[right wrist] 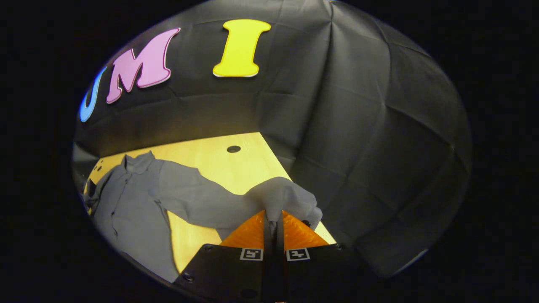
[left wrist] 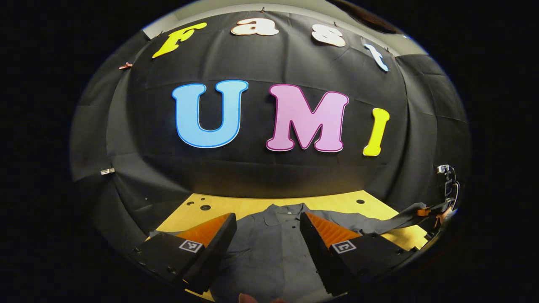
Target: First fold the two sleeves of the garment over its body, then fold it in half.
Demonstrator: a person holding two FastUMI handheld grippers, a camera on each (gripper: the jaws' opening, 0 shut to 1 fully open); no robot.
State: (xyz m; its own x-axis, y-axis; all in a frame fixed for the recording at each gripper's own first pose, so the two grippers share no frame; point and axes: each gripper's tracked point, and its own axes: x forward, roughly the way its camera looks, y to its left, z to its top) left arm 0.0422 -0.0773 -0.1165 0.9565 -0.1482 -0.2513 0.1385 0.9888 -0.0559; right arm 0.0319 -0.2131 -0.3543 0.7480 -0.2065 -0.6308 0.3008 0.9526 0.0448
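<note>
The counter (right wrist: 219, 160) carries the grey shirt (right wrist: 126, 198), spread flat, collar toward the booth wall. Left tongs (left wrist: 268, 219) hover released above the shirt body. Right tongs (right wrist: 273, 216) are clenched on the sleeve (right wrist: 282, 195) end.

My left gripper (left wrist: 268, 223) hangs with its fingers spread wide apart, above the chest of the grey button-front cloth shirt (left wrist: 269, 252), touching nothing. My right gripper (right wrist: 273, 219) has its fingers pressed together on the end of that shirt's sleeve, out beyond the shirt's body.
</note>
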